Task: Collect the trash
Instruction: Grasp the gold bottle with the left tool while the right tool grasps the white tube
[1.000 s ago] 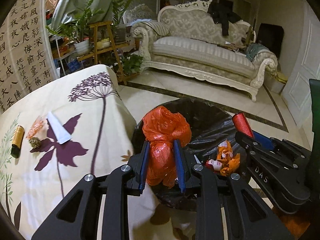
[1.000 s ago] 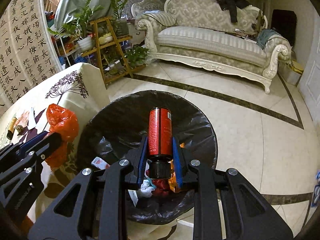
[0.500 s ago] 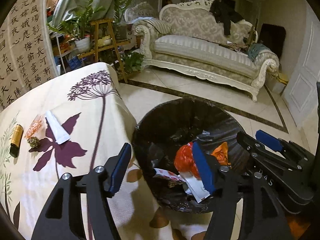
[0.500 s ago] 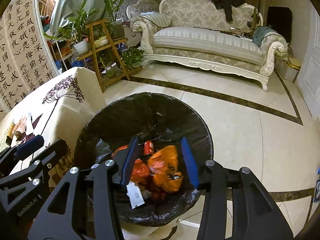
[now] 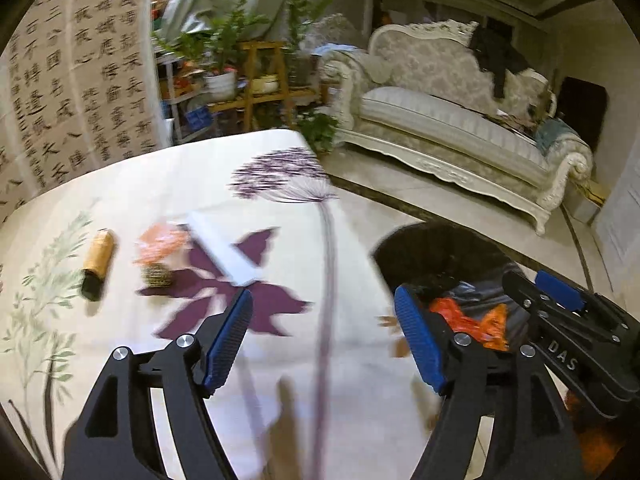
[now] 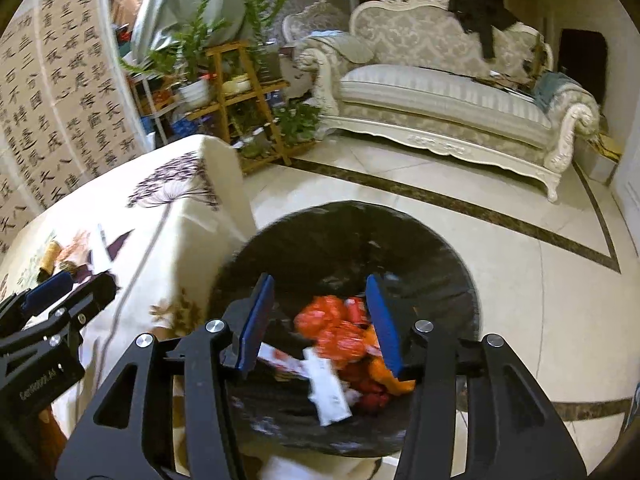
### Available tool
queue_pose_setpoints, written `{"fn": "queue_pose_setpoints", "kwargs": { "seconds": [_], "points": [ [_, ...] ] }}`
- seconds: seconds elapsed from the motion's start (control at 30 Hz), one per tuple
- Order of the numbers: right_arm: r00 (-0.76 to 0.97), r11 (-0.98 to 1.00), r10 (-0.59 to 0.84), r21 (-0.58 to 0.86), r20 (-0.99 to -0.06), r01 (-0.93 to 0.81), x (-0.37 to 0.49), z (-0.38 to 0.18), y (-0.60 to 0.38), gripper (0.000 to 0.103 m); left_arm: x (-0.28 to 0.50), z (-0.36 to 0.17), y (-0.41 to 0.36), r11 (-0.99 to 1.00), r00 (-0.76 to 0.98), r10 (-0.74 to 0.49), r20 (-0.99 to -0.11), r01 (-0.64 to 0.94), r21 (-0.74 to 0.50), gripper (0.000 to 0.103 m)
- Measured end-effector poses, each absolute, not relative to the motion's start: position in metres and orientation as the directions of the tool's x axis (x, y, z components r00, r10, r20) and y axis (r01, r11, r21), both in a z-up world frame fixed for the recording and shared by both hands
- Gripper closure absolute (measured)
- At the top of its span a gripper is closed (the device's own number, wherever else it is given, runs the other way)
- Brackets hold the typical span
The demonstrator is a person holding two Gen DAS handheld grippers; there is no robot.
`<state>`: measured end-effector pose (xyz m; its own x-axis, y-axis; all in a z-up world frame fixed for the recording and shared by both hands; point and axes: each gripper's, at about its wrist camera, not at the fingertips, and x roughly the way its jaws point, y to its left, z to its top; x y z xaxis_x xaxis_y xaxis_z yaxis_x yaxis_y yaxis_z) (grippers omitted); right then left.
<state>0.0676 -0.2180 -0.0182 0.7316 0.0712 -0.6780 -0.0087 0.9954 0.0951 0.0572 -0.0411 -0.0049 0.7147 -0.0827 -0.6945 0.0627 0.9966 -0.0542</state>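
Far left on the surface, under a cream floral cloth: a small gold-and-black tube lying flat; just right of it an orange wrapper with a brownish crumpled ball at its near edge; then a white paper scrap across the purple leaf print; all blurred, details unclear; left claw hangs over the cloth, jaws have just been opening, now spread wide with nothing between the blue pads; right of the surface, on the tiled floor, the black-lined trash bin stands just beside the cloth's hanging edge; inside it orange plastic bags, a red can partly hidden, white paper bits; right claw above the bin mouth, jaws parted, empty, they too have just been opening; cream sofa well behind, plant shelf to its left.
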Motion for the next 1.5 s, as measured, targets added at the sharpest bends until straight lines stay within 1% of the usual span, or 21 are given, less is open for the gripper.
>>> {"fn": "queue_pose_setpoints", "kwargs": {
  "seconds": [0.33, 0.47, 0.67, 0.77, 0.93, 1.0, 1.07, 1.23, 1.27, 1.5],
  "points": [
    [0.714, 0.983, 0.178, 0.095, -0.677, -0.155, 0.082, -0.011, -0.149, 0.056, 0.063, -0.004, 0.054, 0.990, 0.711, 0.082, -0.699, -0.142, -0.028, 0.032],
    [0.702, 0.973, 0.221, 0.106, -0.677, -0.204, 0.091, -0.007, -0.123, 0.056, 0.071, -0.004, 0.084, 0.981, 0.702, 0.132, -0.700, -0.196, -0.012, 0.032],
    [0.687, 0.963, 0.253, 0.106, -0.682, -0.249, 0.103, -0.007, -0.096, 0.056, 0.090, -0.013, 0.120, 0.970, 0.669, 0.161, -0.725, -0.242, -0.008, 0.032],
    [0.676, 0.958, 0.263, 0.104, -0.689, -0.267, 0.112, -0.008, -0.084, 0.056, 0.098, -0.019, 0.130, 0.968, 0.650, 0.161, -0.742, -0.250, -0.010, 0.035],
    [0.659, 0.950, 0.278, 0.098, -0.699, -0.297, 0.122, -0.011, -0.065, 0.056, 0.108, -0.025, 0.138, 0.971, 0.632, 0.145, -0.761, -0.237, -0.012, 0.043],
    [0.651, 0.946, 0.284, 0.095, -0.704, -0.310, 0.125, -0.012, -0.058, 0.056, 0.112, -0.027, 0.140, 0.976, 0.629, 0.134, -0.766, -0.219, -0.009, 0.051],
    [0.644, 0.943, 0.289, 0.093, -0.708, -0.320, 0.126, -0.014, -0.050, 0.056, 0.116, -0.030, 0.139, 0.980, 0.622, 0.123, -0.773, -0.201, -0.006, 0.056],
    [0.628, 0.932, 0.301, 0.081, -0.717, -0.354, 0.127, -0.017, -0.035, 0.056, 0.119, -0.033, 0.139, 0.984, 0.615, 0.102, -0.782, -0.177, -0.011, 0.077],
    [0.625, 0.929, 0.303, 0.078, -0.719, -0.360, 0.127, -0.018, -0.032, 0.056, 0.118, -0.033, 0.139, 0.985, 0.617, 0.101, -0.781, -0.173, -0.009, 0.078],
    [0.596, 0.919, 0.288, 0.042, -0.750, -0.392, 0.130, -0.025, -0.014, 0.056, 0.109, -0.030, 0.142, 0.985, 0.628, 0.084, -0.774, -0.171, -0.033, 0.078]
  ]
}}
